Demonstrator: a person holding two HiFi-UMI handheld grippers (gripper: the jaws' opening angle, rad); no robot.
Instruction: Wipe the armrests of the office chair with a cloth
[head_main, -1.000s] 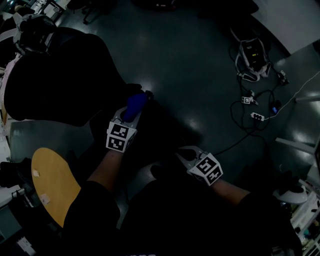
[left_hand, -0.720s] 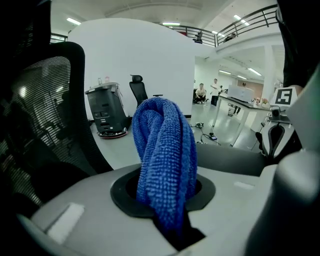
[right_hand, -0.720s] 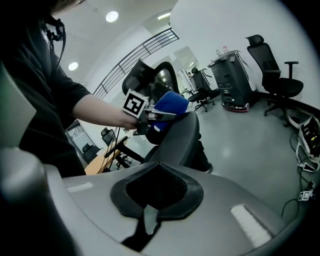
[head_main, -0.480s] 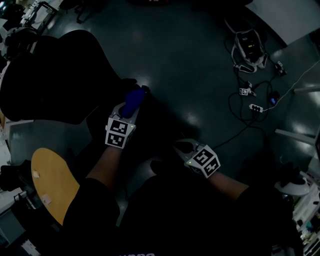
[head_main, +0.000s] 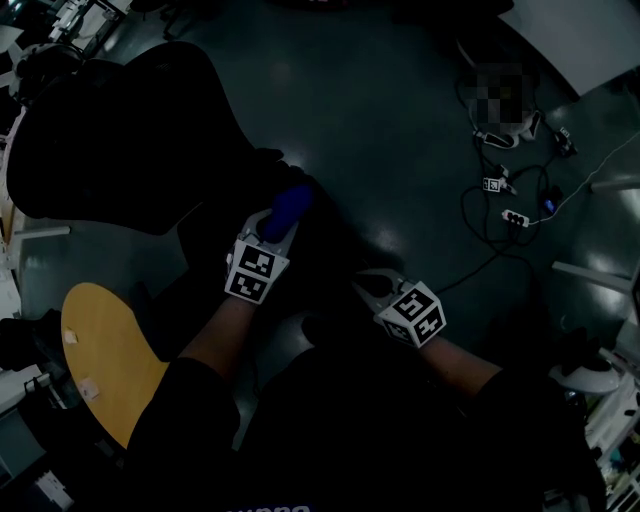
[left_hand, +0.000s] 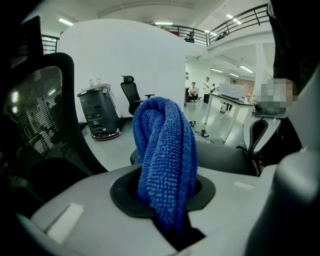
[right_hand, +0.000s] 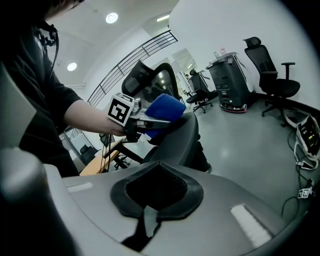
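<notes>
The fingers (left_hand: 75, 210) of my left gripper (left_hand: 165, 200) are pinched on the blue cloth (left_hand: 167, 150), which stands up between them in a thick folded bunch. In this left gripper view a dark armrest (left_hand: 227, 157) lies just behind the cloth. The mesh backrest (left_hand: 35, 120) of the office chair fills the left side. Farther off I see a black cabinet on wheels (left_hand: 100, 112), a second chair (left_hand: 132, 92) against the white wall and a white desk (left_hand: 235, 97).

In the right gripper view, the right gripper (right_hand: 155, 195) has its fingers (right_hand: 250, 220) pressed together with nothing between them. Past them I can see my left gripper holding the cloth against the top of the curved armrest, with the person's bare forearm (right_hand: 82, 117) behind it. A cable (right_hand: 302, 192) lies on the grey floor (right_hand: 250, 150) to the right.

The head view is very dark. The cloth shows as a blue patch at the tip of the left gripper, beside the black backrest. The right gripper sits nearer the person's body, well apart from the cloth. A round yellow table (head_main: 105, 355) is at the lower left, and a power strip (head_main: 515, 217) with tangled leads lies on the floor at the upper right.

The only labels I can make out are the black-and-white square markers (head_main: 252, 272) on each gripper.
</notes>
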